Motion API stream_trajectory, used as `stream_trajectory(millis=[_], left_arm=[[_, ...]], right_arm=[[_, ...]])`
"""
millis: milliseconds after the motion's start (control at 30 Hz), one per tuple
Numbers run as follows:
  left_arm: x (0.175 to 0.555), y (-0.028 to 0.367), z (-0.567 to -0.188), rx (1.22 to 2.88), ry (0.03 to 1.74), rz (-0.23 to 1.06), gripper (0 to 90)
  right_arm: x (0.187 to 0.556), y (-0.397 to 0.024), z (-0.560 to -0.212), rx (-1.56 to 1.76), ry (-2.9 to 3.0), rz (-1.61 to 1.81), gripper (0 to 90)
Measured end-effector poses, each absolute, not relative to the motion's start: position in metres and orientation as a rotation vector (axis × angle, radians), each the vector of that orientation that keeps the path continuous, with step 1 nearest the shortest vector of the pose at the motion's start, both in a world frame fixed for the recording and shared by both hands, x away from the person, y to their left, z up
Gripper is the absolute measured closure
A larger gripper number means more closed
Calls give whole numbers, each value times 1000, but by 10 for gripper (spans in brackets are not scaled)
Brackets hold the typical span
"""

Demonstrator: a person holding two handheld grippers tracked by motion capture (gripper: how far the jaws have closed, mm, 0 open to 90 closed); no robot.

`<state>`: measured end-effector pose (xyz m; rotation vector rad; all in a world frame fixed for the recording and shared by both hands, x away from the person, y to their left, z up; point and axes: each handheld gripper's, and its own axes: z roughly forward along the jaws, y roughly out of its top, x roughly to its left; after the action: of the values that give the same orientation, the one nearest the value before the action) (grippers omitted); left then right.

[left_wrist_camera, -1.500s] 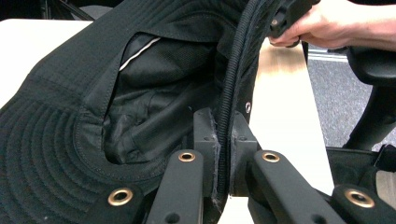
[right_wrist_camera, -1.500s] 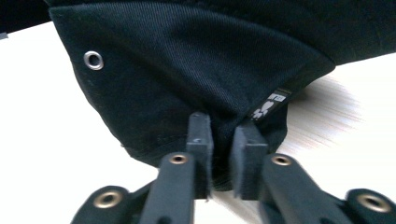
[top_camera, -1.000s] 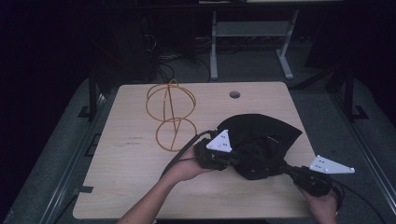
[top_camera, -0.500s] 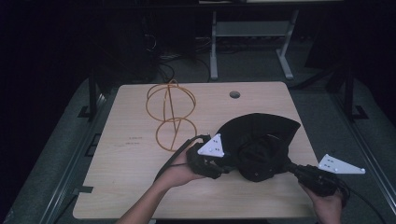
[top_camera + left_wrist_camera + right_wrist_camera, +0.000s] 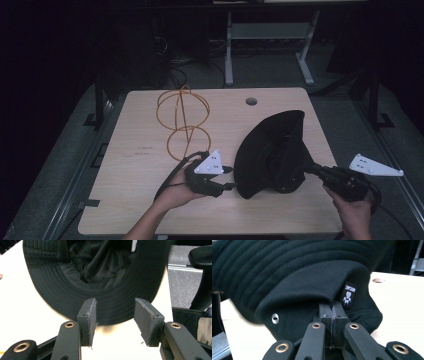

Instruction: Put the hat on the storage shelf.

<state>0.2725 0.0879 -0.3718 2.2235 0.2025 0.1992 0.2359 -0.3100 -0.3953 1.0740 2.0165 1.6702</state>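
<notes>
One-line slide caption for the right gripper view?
Right gripper pinches the black bucket hat's crown fabric beside its paw-print label.

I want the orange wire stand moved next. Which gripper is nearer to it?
Left. The left gripper sits just below the orange wire stand, open and facing the black hat. The right gripper is beyond the hat, pinching its fabric.

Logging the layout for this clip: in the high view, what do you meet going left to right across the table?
Orange wire stand → left gripper, jaws open → black hat → right gripper, shut on the hat's fabric.
</notes>
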Motion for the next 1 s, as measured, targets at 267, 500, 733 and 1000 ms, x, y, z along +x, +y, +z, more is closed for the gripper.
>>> stream_trajectory(millis=[267, 500, 733, 1000], left_arm=[[269, 108, -385, 2217, 248, 200, 513], [266, 124, -398, 2230, 280, 203, 509], [262, 137, -407, 2223, 313, 205, 501], [259, 150, -421, 2205, 353, 204, 484]], right_arm=[[251, -305, -372, 1091, 2051, 1647, 893], [264, -300, -357, 1117, 2072, 1669, 893], [273, -295, -346, 1135, 2074, 1690, 893], [283, -283, -323, 1107, 2075, 1716, 893]])
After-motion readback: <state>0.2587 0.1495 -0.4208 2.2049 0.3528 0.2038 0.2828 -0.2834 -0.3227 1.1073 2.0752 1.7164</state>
